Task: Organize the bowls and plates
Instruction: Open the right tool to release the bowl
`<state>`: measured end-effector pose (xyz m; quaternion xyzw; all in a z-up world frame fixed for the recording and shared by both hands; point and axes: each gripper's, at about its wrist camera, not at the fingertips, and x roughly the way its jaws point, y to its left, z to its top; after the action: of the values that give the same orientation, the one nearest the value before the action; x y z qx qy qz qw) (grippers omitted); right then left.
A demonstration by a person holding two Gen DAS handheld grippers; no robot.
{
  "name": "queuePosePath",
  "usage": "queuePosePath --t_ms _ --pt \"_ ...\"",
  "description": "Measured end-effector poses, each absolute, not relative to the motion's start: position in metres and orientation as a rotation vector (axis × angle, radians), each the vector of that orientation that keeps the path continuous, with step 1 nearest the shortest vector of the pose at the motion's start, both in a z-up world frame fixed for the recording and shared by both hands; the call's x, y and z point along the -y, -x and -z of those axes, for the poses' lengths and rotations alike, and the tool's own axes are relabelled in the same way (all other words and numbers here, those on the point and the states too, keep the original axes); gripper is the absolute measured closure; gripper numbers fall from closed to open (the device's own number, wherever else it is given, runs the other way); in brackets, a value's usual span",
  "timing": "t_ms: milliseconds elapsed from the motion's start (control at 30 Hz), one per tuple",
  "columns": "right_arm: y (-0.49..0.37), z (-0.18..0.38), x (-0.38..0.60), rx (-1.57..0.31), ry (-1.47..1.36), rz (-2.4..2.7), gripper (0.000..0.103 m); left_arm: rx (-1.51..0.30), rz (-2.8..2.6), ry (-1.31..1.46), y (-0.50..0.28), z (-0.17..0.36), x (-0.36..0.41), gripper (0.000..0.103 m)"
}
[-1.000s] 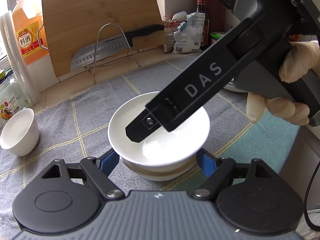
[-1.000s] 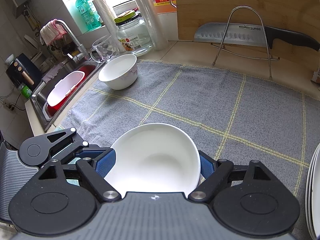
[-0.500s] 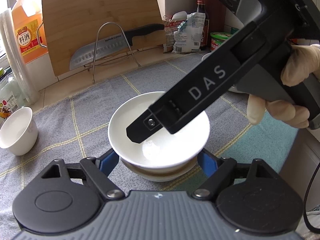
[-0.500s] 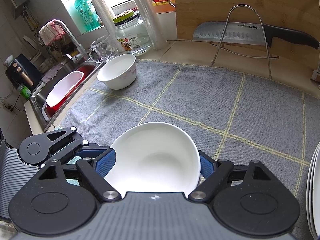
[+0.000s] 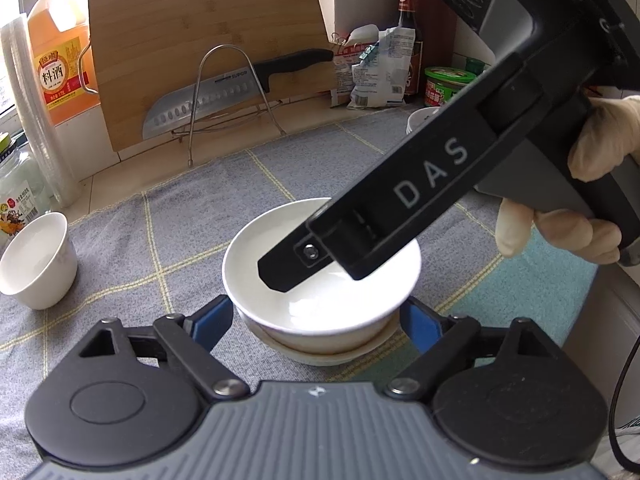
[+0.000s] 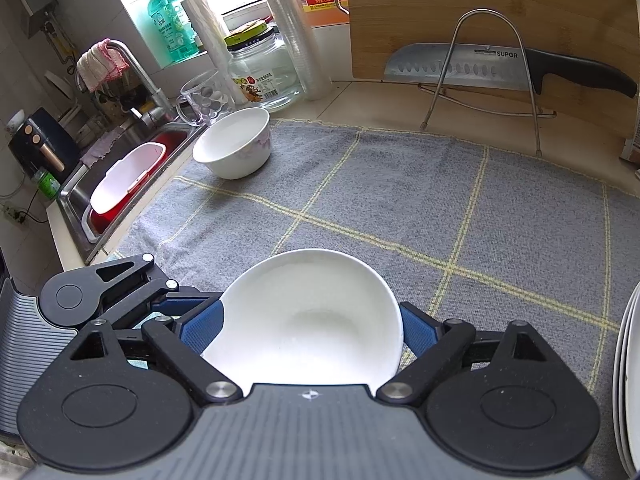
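Note:
A white bowl (image 5: 352, 304) sits nested in a cream-rimmed lower bowl (image 5: 320, 354) on the grey checked cloth (image 5: 180, 208). My left gripper (image 5: 316, 322) straddles the stack. Its jaws are opening, and the blue pads stand just off the bowls' sides. From the right, a gloved hand (image 5: 600, 148) holds my right gripper, whose black finger (image 5: 400, 208) reaches over the bowl. In the right wrist view the same bowl (image 6: 308, 292) lies between my right gripper (image 6: 310, 328), whose jaws are also opening. A second white bowl (image 6: 234, 142) stands apart at the cloth's far left corner.
A stack of white plates (image 6: 628, 380) shows at the right edge. Behind the cloth are a wire rack with a cleaver (image 6: 460, 68), a wooden board, bottles and a glass jar (image 6: 264, 76). The sink (image 6: 80, 200), holding a red basin, lies left of the cloth.
Both grippers' pads have drawn a little outward from the bowl. The bowl, the stack and both hands stay where they were.

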<state>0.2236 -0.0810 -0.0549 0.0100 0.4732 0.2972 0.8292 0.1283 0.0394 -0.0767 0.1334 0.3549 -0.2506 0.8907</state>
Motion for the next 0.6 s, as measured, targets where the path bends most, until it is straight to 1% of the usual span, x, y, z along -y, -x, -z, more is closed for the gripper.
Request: queuePosePath --t_ms 167,267,433,600 --pt "-0.222 0.052 0.082 -0.993 -0.024 -0.643 0.002 -0.717 0.531 -0.286 -0.122 0.069 -0.042 0.012" --pt "-0.219 0.049 0.082 -0.981 -0.013 -0.637 0.001 -0.701 0.529 -0.274 -0.119 0.061 -0.046 0.012" --pt "-0.216 0.043 0.091 -0.958 -0.027 -0.612 0.000 -0.652 0.494 -0.247 -0.119 0.053 -0.051 0.008" --pt "-0.216 0.038 0.102 -0.936 -0.047 -0.580 0.000 -0.675 0.465 -0.221 -0.125 0.060 -0.054 0.008"
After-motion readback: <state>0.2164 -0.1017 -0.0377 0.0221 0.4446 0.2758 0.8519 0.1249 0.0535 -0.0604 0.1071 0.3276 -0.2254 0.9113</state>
